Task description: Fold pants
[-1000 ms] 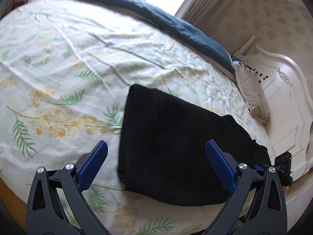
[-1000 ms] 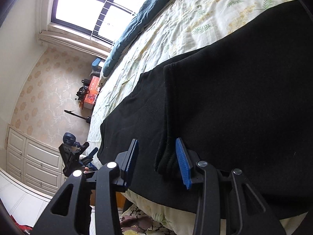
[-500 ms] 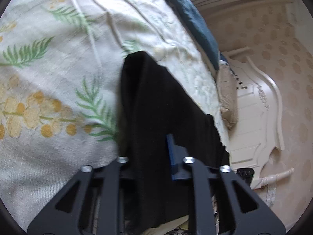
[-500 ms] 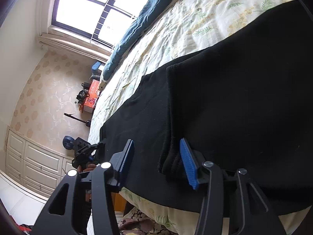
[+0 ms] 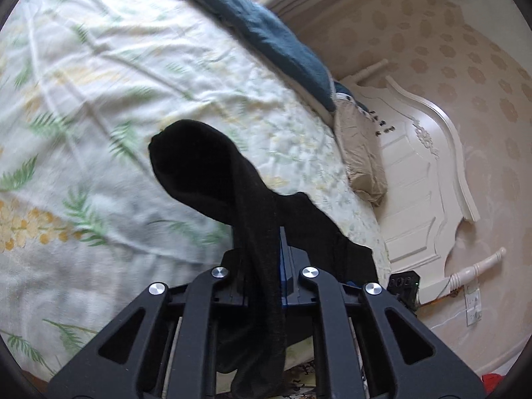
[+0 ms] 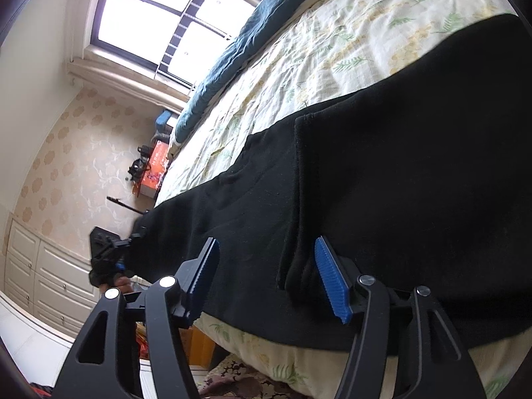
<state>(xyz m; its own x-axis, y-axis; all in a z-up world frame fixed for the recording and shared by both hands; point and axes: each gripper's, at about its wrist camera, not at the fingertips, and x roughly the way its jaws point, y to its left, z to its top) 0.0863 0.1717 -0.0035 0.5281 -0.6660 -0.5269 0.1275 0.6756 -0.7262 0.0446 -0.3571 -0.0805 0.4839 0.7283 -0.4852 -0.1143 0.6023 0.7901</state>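
Now that the left gripper [image 5: 262, 266] has clamped the pants [image 5: 212, 169] and lifted their end off the bed [image 5: 99, 83], folding can begin; the right gripper [image 6: 266, 276], at the bed's edge, is opening, pads off the cloth.

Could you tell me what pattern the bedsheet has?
Green fern leaves and yellow flowers on cream bedsheet; clearest from the left wrist.

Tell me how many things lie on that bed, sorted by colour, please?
Black: 1, the pants, one end pinched and lifted by the left gripper
Dark teal: 1, the blanket along the far edge
Tan: 1, the pillow by the headboard
Total: 3 things on the floral sheet
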